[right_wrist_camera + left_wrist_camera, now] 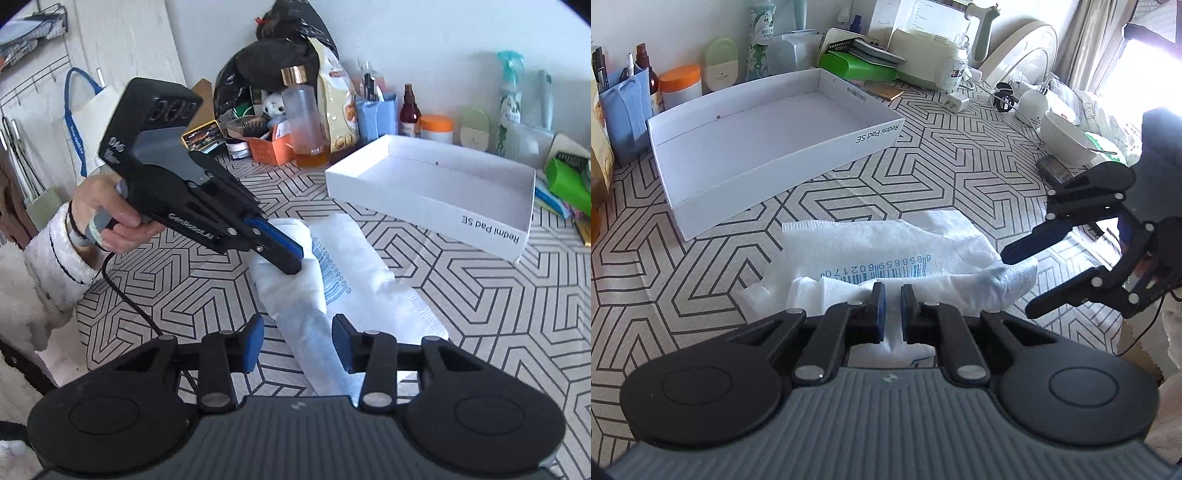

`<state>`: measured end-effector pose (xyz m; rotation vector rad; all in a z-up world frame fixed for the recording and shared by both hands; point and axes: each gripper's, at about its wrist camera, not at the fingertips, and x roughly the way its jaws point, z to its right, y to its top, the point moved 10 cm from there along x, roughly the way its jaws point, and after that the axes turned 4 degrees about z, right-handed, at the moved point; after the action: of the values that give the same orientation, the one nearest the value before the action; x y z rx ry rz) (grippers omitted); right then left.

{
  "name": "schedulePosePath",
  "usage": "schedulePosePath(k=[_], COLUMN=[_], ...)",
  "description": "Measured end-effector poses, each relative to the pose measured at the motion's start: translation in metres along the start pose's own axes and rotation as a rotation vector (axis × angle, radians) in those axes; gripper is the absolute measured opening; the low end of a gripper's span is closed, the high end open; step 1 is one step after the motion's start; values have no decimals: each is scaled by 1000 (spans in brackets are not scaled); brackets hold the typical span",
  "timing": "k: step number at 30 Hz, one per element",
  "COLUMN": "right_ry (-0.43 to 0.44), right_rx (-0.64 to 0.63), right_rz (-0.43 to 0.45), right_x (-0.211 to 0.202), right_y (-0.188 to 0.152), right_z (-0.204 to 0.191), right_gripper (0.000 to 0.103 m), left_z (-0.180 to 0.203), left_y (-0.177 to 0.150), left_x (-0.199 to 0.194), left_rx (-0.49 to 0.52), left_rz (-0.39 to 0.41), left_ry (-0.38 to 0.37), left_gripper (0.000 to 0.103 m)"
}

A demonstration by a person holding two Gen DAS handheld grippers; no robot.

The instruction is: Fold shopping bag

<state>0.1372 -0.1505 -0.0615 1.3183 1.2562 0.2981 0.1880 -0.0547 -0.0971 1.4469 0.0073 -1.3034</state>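
Two grippers over a half-folded shopping bag

The left gripper (893, 291) has its jaws nearly together, pinching a fold of the white shopping bag (886, 251) that lies on the patterned tablecloth (942, 177) just beside the white box (768, 140). The right gripper (1019, 284) hovers at the bag's rolled end — jaws apart, nothing between them.
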Motion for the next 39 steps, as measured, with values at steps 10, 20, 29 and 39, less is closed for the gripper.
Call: schedulePosePath(k=[10,20,29,39], right_ry=[-176,-208,-46,-94], right_rx=[-391,-476,-206,-522], right_rz=[50,30,7,-23], right_x=[23,51,56,55], right_y=[-11,-25,-14,-18], right_z=[-37,-29,4,-27], right_gripper=[33,36,30,46], left_z=[-11,-14,-23,-30], left_y=[6,10,11,5], left_x=[11,18,19,16], left_rx=[-78,-62,-102,-160], left_rz=[4,2,9,4], left_ry=[-61,-33,-37,-96], left_gripper=[9,9,9,8])
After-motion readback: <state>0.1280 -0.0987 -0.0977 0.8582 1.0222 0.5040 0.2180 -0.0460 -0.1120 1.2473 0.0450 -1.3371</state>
